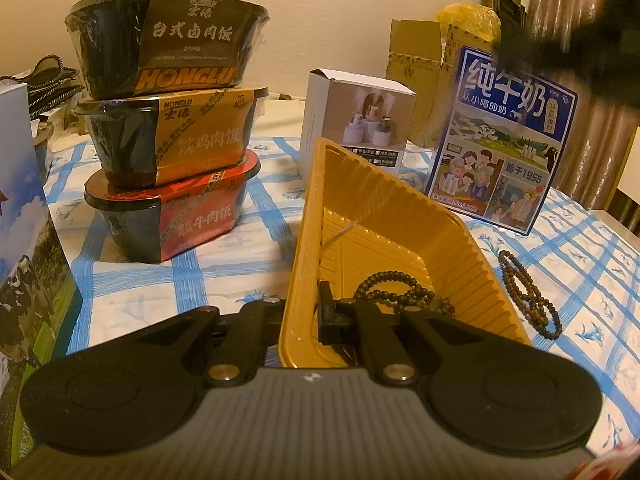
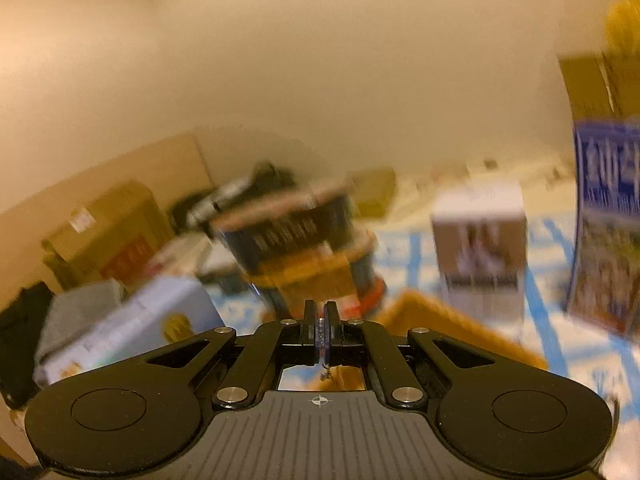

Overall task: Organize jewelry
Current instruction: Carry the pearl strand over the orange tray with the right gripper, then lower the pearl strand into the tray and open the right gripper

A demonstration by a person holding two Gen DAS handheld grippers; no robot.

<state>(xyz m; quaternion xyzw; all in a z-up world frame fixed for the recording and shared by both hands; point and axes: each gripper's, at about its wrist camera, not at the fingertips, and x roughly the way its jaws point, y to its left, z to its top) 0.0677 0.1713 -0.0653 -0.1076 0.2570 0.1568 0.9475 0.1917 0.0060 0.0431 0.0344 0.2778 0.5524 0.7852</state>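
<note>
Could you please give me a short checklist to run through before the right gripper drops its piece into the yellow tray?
1. Right gripper shut on the small beaded piece: ok.
2. Left gripper clamped on the yellow tray wall: ok.
3. Room left in the tray beside the dark bead string: ok.
4. Right gripper above the tray opening: cannot tell, blurred view.
5. Second bead string lying on the checked cloth, outside the tray: not ok.
</note>
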